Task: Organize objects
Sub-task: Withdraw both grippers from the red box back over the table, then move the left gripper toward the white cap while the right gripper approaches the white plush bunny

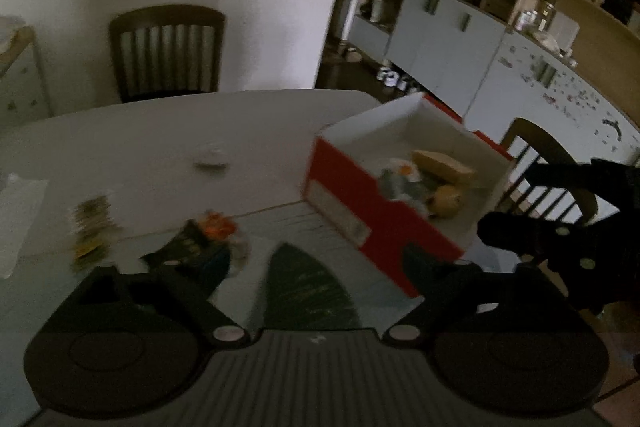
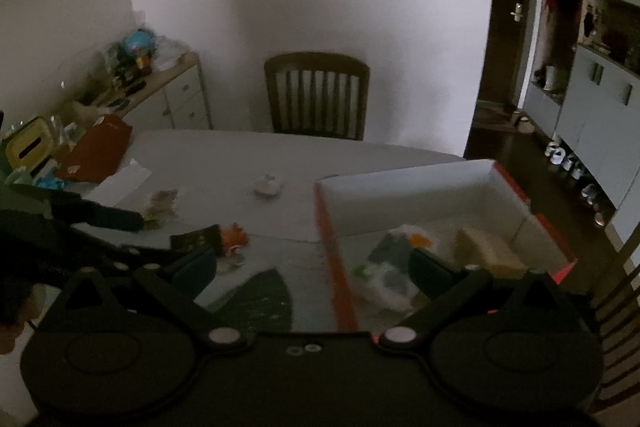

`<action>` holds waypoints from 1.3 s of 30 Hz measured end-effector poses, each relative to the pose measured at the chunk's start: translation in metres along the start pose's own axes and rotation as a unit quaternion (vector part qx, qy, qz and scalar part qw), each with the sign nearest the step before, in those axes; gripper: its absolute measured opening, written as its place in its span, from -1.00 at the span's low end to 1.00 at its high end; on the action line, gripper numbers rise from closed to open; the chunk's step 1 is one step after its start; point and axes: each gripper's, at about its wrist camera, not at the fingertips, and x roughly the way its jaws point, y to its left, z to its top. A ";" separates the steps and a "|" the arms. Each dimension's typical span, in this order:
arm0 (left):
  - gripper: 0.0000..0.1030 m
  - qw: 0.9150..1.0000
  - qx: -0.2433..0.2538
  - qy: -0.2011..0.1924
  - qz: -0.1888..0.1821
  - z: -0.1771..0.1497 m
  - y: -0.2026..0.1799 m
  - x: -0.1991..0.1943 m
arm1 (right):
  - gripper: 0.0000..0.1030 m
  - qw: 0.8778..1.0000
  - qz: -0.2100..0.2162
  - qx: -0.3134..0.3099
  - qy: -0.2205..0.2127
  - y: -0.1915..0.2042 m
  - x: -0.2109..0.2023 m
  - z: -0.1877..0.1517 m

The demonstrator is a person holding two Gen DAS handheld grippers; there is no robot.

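A red and white cardboard box [image 1: 360, 223] [image 2: 404, 175] stands open on the table's right side. Inside lie a pale yellow block [image 1: 444, 165] [image 2: 482, 243], a yellowish round fruit [image 1: 446, 205] and crumpled packets [image 2: 390, 267]. Loose on the table are a dark packet [image 1: 188, 243] [image 2: 192, 239] with an orange item [image 1: 218, 223] [image 2: 234, 237] beside it, a small snack packet [image 1: 90, 223] [image 2: 162, 205] and a small white object [image 1: 210, 157] [image 2: 268, 185]. My left gripper [image 1: 316, 263] is open above the table, just left of the box. My right gripper [image 2: 314, 267] is open, straddling the box's near-left wall.
A dark green leaf-shaped mat [image 1: 308, 287] [image 2: 256, 299] lies at the near table edge. Chairs [image 1: 168, 51] [image 2: 318, 95] stand at the far side and at the right. A cluttered sideboard [image 2: 132, 87] is on the left, white paper [image 1: 16, 219] beside it, cabinets [image 1: 444, 35] on the right.
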 end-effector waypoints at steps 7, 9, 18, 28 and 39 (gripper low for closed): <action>0.99 1.000 -0.018 -0.003 0.022 -0.015 0.055 -0.018 | 0.99 1.000 0.003 -0.001 0.016 0.037 0.015 -0.003; 1.00 0.999 -0.020 -0.007 0.028 -0.019 0.068 -0.020 | 0.99 1.000 0.002 0.000 0.019 0.046 0.021 -0.003; 1.00 0.998 -0.035 -0.022 0.050 -0.040 0.122 -0.023 | 0.99 0.999 -0.011 0.009 0.040 0.071 0.051 0.002; 1.00 0.996 -0.048 -0.012 0.071 -0.061 0.161 -0.001 | 0.99 0.999 -0.021 -0.008 0.048 0.089 0.099 0.023; 1.00 0.993 -0.046 0.001 0.112 -0.076 0.186 0.037 | 0.99 0.998 -0.027 -0.022 0.058 0.084 0.171 0.049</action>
